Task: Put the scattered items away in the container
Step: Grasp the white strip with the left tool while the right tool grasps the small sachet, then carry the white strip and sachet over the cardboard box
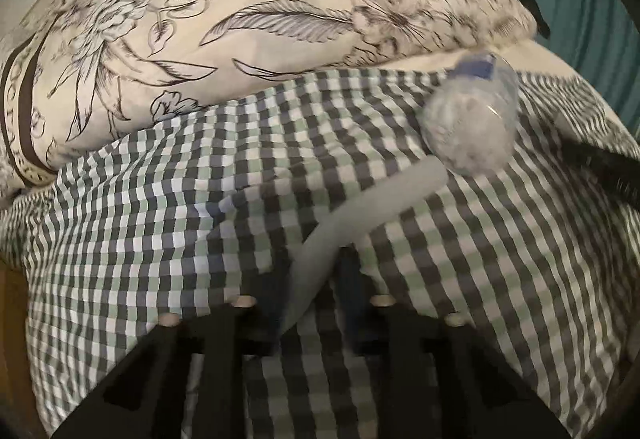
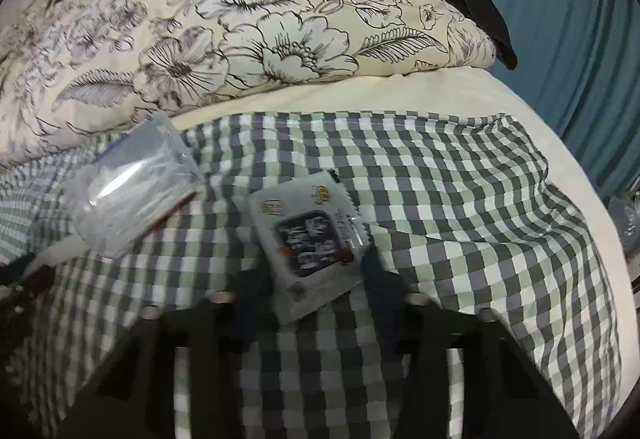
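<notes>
In the left wrist view my left gripper (image 1: 310, 279) is shut on a pale blue-grey tube (image 1: 352, 215) that sticks out diagonally up to the right above the checked cloth (image 1: 160, 219). A clear plastic bag of white items (image 1: 472, 119) lies just beyond the tube's far end. In the right wrist view my right gripper (image 2: 316, 287) is shut on a flat silver sachet (image 2: 308, 239) with dark print, held over the cloth (image 2: 460, 219). The clear bag (image 2: 132, 195) shows at the left there. No container is in view.
A folded floral quilt (image 1: 240, 23) lies along the far side of the bed, also in the right wrist view (image 2: 248, 39). A teal curtain (image 2: 560, 19) hangs at the right. A dark object (image 2: 484, 19) sits at the quilt's right end.
</notes>
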`<action>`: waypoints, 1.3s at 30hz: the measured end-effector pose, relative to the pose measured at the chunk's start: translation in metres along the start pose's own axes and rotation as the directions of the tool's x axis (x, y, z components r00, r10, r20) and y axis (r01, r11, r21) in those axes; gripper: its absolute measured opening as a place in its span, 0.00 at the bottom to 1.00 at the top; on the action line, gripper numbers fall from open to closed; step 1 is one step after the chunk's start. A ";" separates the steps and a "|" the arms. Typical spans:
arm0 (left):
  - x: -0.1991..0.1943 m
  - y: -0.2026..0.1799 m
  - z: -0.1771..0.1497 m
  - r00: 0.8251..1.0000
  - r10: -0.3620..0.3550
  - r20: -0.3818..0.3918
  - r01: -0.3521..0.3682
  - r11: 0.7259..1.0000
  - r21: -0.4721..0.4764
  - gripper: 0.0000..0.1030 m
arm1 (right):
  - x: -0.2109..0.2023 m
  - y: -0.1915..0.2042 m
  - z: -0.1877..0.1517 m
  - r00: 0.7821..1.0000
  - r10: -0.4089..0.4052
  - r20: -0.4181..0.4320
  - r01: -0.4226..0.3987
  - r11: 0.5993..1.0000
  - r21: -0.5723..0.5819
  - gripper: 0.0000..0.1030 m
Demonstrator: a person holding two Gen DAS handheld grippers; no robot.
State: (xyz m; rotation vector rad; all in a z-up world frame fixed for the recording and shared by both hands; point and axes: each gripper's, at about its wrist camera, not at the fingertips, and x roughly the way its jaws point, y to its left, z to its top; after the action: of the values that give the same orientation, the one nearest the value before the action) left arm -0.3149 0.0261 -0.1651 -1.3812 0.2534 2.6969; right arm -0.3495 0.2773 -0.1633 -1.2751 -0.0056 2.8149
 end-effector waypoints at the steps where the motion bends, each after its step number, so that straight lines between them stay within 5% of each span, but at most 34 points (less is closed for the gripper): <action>1: -0.004 0.002 -0.001 1.000 -0.012 -0.004 0.012 1.000 -0.009 0.07 | -0.005 0.000 0.000 1.000 0.007 0.005 -0.007 1.000 -0.001 0.19; 6: -0.036 0.009 -0.007 0.998 -0.063 0.013 0.064 0.996 -0.058 0.06 | -0.034 -0.009 0.000 0.996 0.086 0.016 -0.087 0.996 0.020 0.05; 18: -0.130 0.024 -0.026 0.993 -0.098 0.064 0.108 0.977 -0.183 0.05 | -0.130 -0.009 -0.035 0.980 0.195 0.040 -0.197 0.979 0.045 0.05; 31: -0.237 0.066 -0.073 0.986 -0.056 0.158 0.095 0.963 -0.253 0.06 | -0.232 0.084 -0.072 0.943 0.330 0.051 -0.325 0.942 -0.086 0.05; 39: -0.296 0.129 -0.086 0.970 -0.008 0.241 0.086 0.947 -0.311 0.06 | -0.294 0.170 -0.077 0.914 0.399 0.077 -0.376 0.901 -0.217 0.05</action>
State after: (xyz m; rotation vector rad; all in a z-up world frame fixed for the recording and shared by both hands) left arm -0.0955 -0.1211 0.0392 -1.0906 -0.2454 2.9203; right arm -0.1059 0.0917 0.0025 -1.2633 -0.0424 3.3057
